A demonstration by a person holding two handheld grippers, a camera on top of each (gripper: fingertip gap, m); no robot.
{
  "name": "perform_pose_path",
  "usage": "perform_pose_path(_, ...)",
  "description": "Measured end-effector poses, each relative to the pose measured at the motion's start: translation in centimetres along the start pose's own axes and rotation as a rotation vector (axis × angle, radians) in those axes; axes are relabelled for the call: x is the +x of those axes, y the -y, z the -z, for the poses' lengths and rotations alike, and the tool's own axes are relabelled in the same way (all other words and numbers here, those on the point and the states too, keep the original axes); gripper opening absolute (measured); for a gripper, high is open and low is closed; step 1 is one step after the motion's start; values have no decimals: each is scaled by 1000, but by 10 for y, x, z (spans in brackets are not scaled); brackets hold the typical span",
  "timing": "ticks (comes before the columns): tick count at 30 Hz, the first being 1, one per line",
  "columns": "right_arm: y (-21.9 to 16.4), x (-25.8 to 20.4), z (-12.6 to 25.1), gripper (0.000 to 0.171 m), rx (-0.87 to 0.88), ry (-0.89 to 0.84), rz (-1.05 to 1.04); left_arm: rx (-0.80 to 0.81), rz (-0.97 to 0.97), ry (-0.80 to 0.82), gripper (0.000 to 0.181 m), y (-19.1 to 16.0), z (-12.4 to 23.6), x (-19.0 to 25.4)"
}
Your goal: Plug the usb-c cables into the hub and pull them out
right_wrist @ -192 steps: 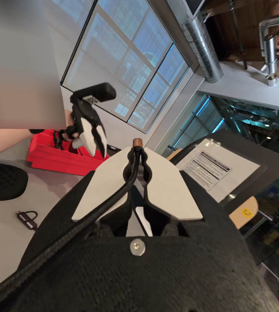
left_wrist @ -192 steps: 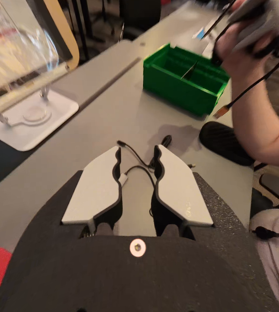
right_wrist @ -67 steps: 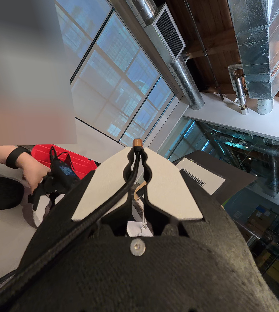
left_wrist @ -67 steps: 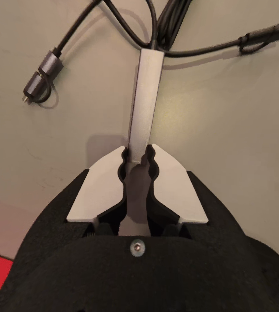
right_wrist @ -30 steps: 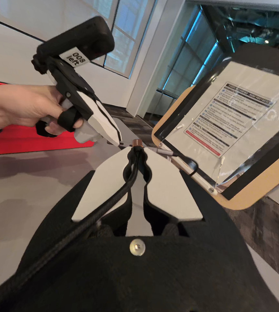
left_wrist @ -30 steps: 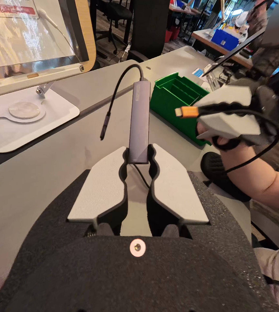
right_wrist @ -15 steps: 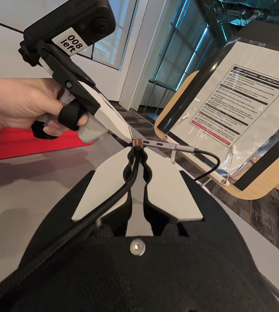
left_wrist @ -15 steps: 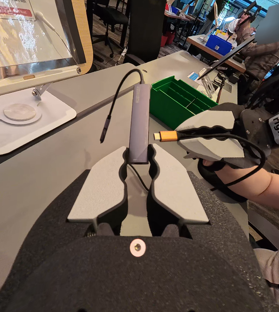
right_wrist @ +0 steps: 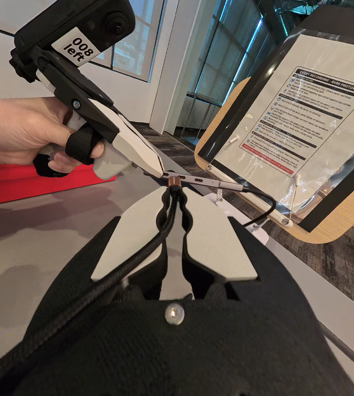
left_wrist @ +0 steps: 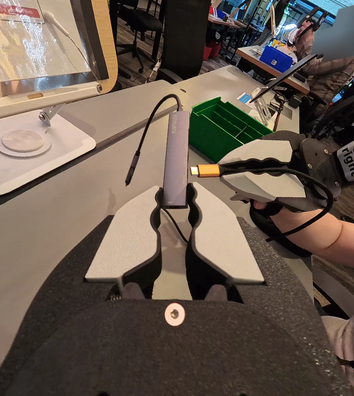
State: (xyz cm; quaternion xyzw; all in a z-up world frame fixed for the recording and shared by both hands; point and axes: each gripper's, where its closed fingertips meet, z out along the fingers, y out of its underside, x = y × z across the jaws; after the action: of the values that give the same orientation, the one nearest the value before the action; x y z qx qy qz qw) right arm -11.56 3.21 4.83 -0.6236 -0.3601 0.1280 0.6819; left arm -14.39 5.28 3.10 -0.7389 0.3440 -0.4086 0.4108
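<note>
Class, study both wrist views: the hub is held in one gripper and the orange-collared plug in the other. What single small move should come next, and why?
Probably ease the right gripper forward so the usb-c plug enters a side port of the hub. The left gripper clamps the hub's near end above the table, and the plug tip sits just short of its side, roughly level with the ports.

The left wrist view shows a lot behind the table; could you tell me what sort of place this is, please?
Probably a shared office or lab workspace: grey work tables, a green parts bin, office chairs and further desks with a blue bin behind.
</note>
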Motion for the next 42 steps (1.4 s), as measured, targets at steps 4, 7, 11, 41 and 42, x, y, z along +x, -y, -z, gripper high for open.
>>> perform_pose_path(4, -2, 3, 0, 9, -3, -12, -18, 4, -1, 1, 21, 1, 0, 0)
perform_pose_path(7, -2, 7, 1, 9, -2, -22, -33, 1, -3, 1, 21, 0, -2, 1)
perform_pose_path(11, -4, 10, 1, 9, -10, -34, -61, 13, -4, 14, 21, 2, -4, 1)
perform_pose_path(41, 7, 33, 13, 8, 96, -106, -153, 166, -317, 265, 21, 30, -15, 19)
perform_pose_path(42, 7, 33, 13, 8, 96, -102, -156, 172, -307, 255, 21, 30, -15, 19)
